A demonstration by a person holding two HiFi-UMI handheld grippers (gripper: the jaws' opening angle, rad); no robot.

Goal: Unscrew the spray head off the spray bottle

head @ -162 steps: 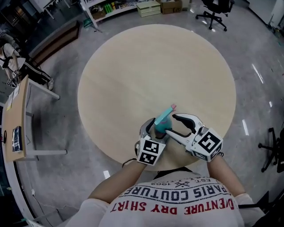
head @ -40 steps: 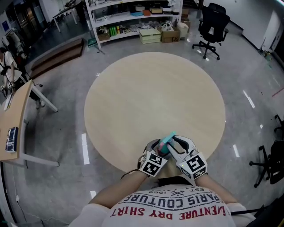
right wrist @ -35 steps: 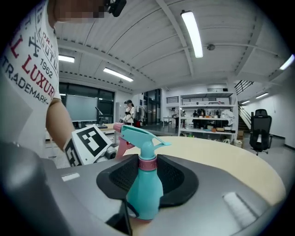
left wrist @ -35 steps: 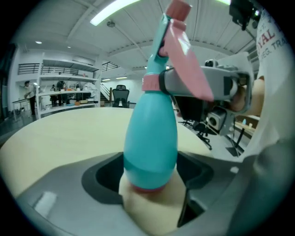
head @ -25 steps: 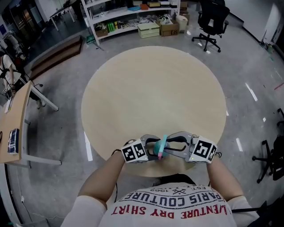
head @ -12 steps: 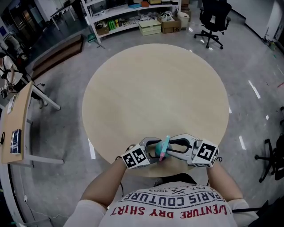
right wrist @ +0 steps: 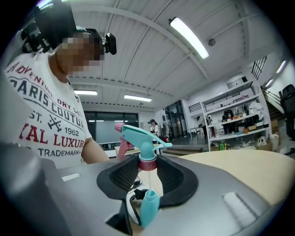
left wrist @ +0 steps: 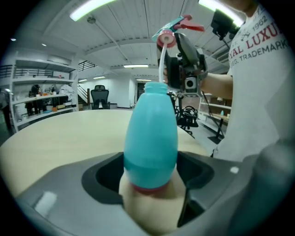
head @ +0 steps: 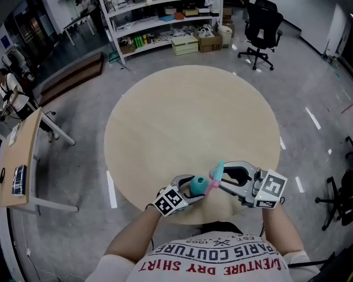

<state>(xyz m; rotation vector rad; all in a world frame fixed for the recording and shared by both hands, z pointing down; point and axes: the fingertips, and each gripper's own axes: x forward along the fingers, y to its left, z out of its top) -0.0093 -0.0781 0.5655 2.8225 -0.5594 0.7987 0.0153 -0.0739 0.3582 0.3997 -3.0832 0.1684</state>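
Left gripper (head: 194, 186) jaws pinch one spray bottle (left wrist: 150, 133), base hidden between them; right gripper (head: 219, 179) jaws clamp one spray head (right wrist: 140, 136).

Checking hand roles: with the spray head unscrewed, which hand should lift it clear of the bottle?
Right. The right tool grips the spray head at its collar, above the bottle; the left tool only holds the bottle's base.

Round wooden table (head: 187, 110) on grey floor (head: 309, 82). Shelf (head: 160, 16) behind it, boxes (head: 185, 44) at its foot. Black office chair (head: 263, 25) top right, another chair (head: 339, 195) at right edge. Small desk (head: 22, 160) far left. Low wooden platform (head: 71, 71) upper left. Ceiling light (right wrist: 189, 37) overhead.
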